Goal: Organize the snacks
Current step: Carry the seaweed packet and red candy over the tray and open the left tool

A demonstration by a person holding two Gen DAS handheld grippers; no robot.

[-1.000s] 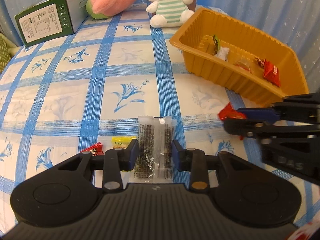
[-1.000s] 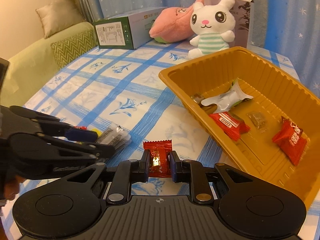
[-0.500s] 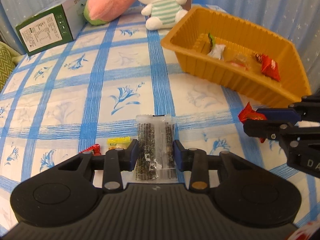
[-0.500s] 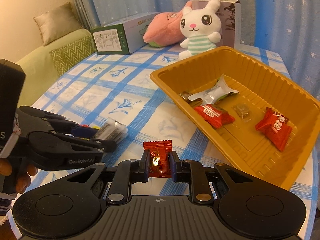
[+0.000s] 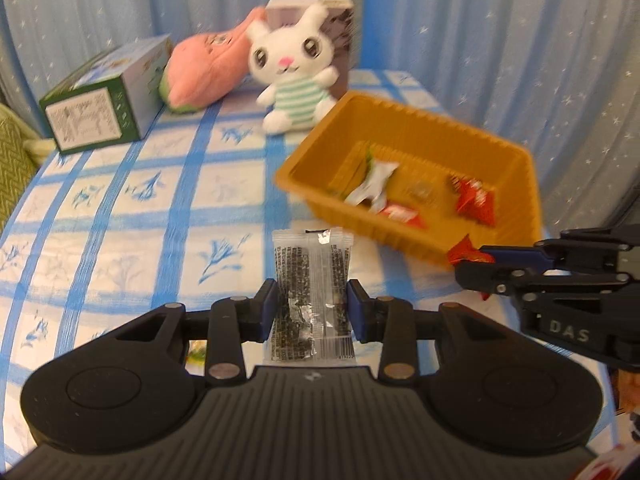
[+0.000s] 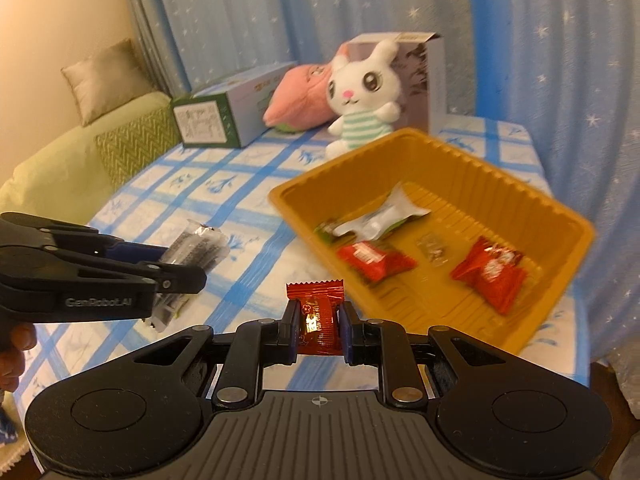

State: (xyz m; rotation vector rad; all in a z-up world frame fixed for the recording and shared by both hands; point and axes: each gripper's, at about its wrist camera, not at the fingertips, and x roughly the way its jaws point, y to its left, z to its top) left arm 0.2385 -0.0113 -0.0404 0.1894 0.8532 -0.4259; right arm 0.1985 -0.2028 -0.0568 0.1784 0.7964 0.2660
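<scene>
Meanwhile, lower centre of the left view, the left tongs (image 5: 312, 311) pinch a clear plastic packet of dark seaweed strips (image 5: 310, 300); the right tongs (image 6: 319, 327) clamp a small red foil-wrapped candy (image 6: 317, 312). Both look lifted, though blur obscures this. Carry each over the orange ribbed plastic tray (image 6: 472, 168) before releasing.
</scene>
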